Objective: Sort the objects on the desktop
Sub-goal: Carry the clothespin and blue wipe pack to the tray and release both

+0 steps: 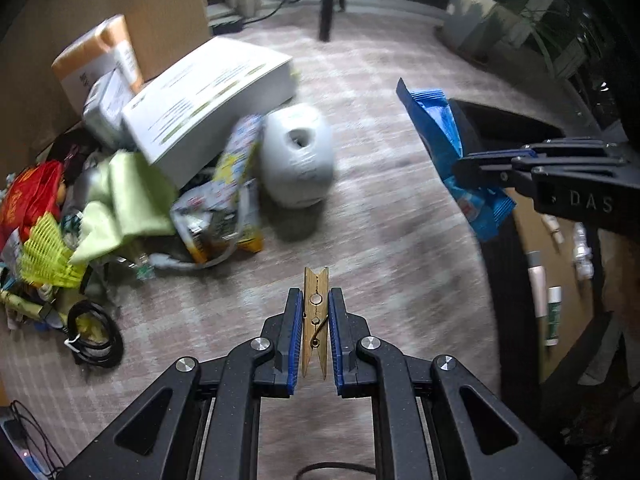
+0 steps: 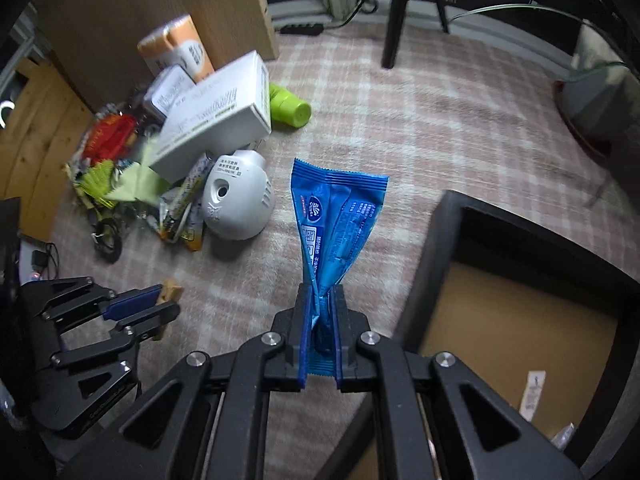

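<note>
My left gripper [image 1: 315, 300] is shut on a wooden clothespin [image 1: 315, 312], held upright above the checked carpet. In the right wrist view the same gripper [image 2: 160, 300] shows at the lower left with the clothespin [image 2: 172, 290] between its pads. A crinkled blue snack packet [image 2: 338, 216] is pinched at its lower end by my right gripper [image 2: 322, 300], and its top fans out above the jaws. From the left wrist view, the right gripper [image 1: 464, 170] and the blue packet [image 1: 440, 140] hang at the right, over the rim of a black bin [image 1: 500, 120].
A pile of clutter lies on the carpet at the left: a white box [image 1: 208, 100], a white round device [image 1: 298, 156], green cloth [image 1: 128, 196], a red bag [image 1: 28, 196], a coiled black cable [image 1: 94, 336]. The black bin [image 2: 440, 240] holds a cardboard floor with small tubes [image 1: 554, 316]. A green cup [image 2: 290, 106] lies beyond the box.
</note>
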The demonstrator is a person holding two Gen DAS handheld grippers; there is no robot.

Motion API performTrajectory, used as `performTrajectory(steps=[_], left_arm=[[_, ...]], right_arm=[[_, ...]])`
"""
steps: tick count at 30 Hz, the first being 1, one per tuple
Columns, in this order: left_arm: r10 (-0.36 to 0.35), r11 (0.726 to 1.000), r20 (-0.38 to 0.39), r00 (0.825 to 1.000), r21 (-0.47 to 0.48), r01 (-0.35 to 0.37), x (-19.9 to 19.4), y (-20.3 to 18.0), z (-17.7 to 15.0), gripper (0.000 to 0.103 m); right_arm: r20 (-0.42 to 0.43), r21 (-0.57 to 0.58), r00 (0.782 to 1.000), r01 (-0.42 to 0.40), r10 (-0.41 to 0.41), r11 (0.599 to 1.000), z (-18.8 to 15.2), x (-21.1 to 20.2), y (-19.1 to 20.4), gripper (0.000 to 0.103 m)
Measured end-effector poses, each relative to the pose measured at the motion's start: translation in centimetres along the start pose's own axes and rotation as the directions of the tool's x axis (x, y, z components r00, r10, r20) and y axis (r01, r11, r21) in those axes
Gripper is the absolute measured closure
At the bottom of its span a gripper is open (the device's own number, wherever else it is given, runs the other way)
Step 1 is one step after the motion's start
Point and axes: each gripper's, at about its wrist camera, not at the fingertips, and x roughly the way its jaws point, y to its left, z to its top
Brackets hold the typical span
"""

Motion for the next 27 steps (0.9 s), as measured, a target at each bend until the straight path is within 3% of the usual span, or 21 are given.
performTrajectory(steps=[3,5,14,19,27], left_arm=[[-0.033,0.999,0.018,0.999,0.029,0.032,-0.8,-1.9,0.9,0.091],[-0.056,0.997,0.026,0.998,0.061,0.054,-2.3,-2.7,-0.3,0.091],[-0.166,0.959,0.003,0.986,0.235,0.16,-2.4,-15.1,-0.4,0.091],[-0.177,0.927,-0.037,0.984,0.329,0.179,-2.0,-20.4,-1.0,0.091],[-0.15,0.901,-0.105,0.983,0.394,0.18,0.7,-23.9,-2.2,0.091]], right_arm=[[0.023,0.041,1.0,0.005,-0.006,0.999,0.5,0.1,0.6,0.094],[0.036,0.075,0.999,0.016,-0.019,0.997,-0.8,-1.4,-1.1,0.094],[0.034,0.25,0.996,0.072,-0.084,0.966,-6.3,-2.9,-8.5,0.094],[0.004,0.332,0.994,0.106,-0.113,0.938,-9.1,-2.8,-11.6,0.094],[-0.026,0.38,0.992,0.126,-0.125,0.916,-11.0,-2.0,-13.3,0.094]])
